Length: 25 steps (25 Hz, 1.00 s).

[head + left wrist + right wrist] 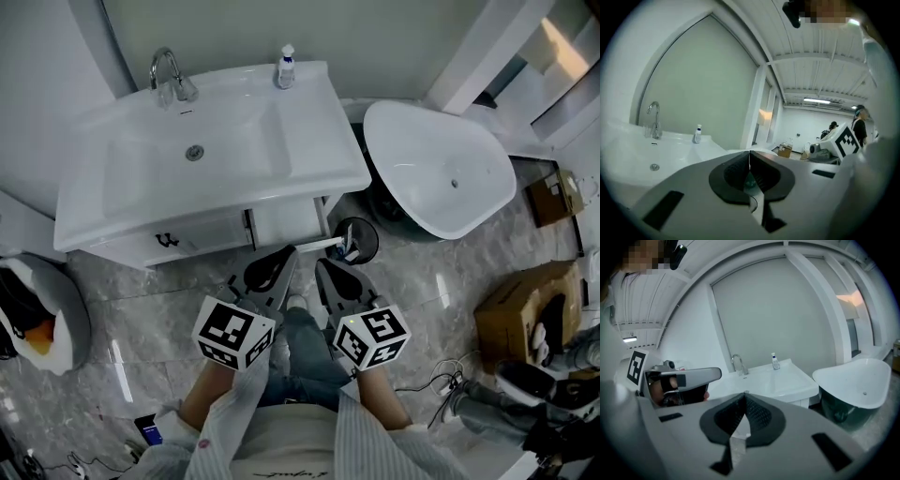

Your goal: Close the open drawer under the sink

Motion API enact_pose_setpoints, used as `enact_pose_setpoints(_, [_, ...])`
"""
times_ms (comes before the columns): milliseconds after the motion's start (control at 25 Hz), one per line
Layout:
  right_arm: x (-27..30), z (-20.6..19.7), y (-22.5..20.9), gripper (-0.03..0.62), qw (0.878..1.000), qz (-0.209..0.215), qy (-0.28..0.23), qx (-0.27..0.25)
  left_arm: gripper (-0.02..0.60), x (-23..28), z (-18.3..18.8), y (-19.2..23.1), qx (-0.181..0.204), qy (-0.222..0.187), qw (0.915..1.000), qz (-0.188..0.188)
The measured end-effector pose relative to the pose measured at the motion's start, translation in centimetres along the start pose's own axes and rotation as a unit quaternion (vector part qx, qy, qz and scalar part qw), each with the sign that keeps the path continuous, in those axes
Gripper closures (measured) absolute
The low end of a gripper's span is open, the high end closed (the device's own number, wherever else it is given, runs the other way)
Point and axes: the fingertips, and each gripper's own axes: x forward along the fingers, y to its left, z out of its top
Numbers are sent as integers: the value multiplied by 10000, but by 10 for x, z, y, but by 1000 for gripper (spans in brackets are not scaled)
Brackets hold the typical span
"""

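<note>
White, rigid drawer front (284, 223) below the white ceramic sink (239, 141) likely slides lightly; push its flat face. Left gripper (284, 258) and right gripper (325, 270) are clamped together, empty.

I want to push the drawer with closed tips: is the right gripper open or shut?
Shut and empty: the right gripper's fingers meet at their tips, with nothing between them.
</note>
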Motion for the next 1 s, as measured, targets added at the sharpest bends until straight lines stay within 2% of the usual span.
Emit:
enact_pose_setpoints(280, [28, 33, -46, 585, 9993, 340, 132, -126, 565, 50, 21, 18, 9, -48, 9991, 424])
enact_pose_setpoints(560, [49, 44, -71, 585, 9968, 723, 265, -218, 566, 76, 25, 32, -32, -123, 9961, 875])
enact_pose_setpoints(1000, [70, 41, -80, 585, 9960, 765, 436, -164, 565, 81, 17, 51, -125, -19, 9944, 1047])
